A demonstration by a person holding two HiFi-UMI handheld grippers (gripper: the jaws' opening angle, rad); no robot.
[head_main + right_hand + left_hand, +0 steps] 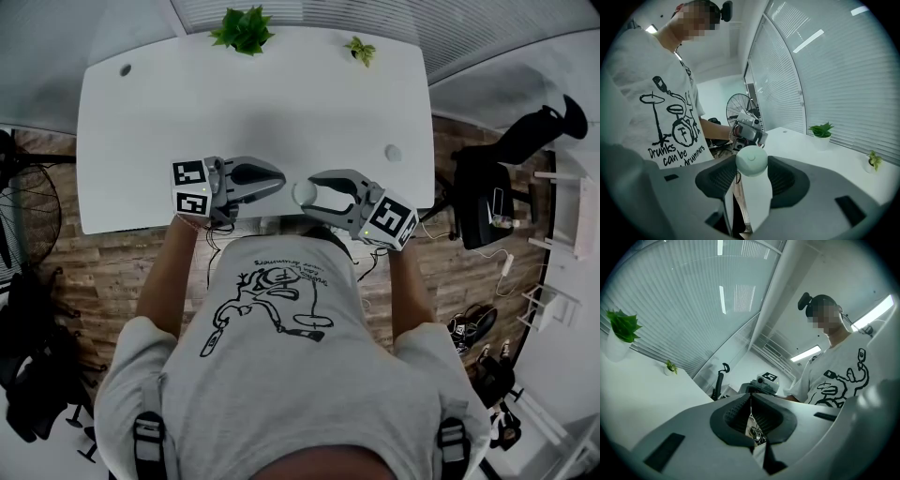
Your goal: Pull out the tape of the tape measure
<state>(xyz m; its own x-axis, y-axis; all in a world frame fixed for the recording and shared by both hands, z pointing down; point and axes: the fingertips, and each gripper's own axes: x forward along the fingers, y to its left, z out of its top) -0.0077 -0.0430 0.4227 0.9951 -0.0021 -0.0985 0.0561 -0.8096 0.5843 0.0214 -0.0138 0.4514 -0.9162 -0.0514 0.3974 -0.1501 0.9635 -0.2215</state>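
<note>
Clamping tape measure (751, 160), right gripper (752, 180) wide

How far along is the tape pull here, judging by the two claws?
Done: the right claw grips the round tape measure, and the left claw is shut on the tape end. In hand: both are held in front of the person, nearly tip to tip. Left: the pull itself; hardly any tape shows between the claws.
</note>
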